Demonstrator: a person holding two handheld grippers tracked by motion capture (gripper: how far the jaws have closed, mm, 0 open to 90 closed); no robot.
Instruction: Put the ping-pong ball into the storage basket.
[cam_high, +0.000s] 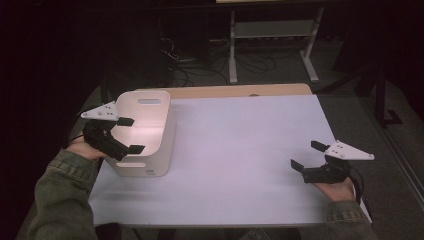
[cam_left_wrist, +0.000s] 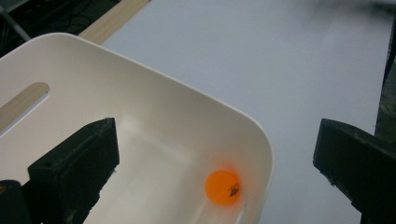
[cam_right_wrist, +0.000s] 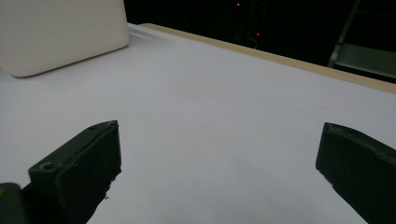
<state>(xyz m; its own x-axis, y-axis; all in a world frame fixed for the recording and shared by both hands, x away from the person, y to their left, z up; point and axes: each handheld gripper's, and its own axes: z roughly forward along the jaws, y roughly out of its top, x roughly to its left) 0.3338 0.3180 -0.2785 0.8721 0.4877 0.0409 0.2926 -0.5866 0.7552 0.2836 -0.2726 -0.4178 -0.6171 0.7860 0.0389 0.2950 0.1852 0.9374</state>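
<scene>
Cut off by the bottom edge in the left gripper view: the white bin (cam_left_wrist: 154, 88) and both black jaws. Too small to read: the dark print on the orange ball (cam_left_wrist: 223, 187). Blurred at the top right corner: the surface (cam_left_wrist: 355, 7)

No text, number or brand can be read. The one printed mark is a small dark stamp on the orange ball (cam_left_wrist: 222, 187), on the side facing the camera in the left gripper view, low and right of the ball's middle; it is too small and blurred to make out. The ball lies inside the white bin (cam_left_wrist: 196, 93), in the corner next to the bin's rounded edge. The bin's walls carry no lettering that can be made out, inside or on the outer side seen in the right gripper view, and the white bench (cam_high: 240, 150) around the bin bears no label.
</scene>
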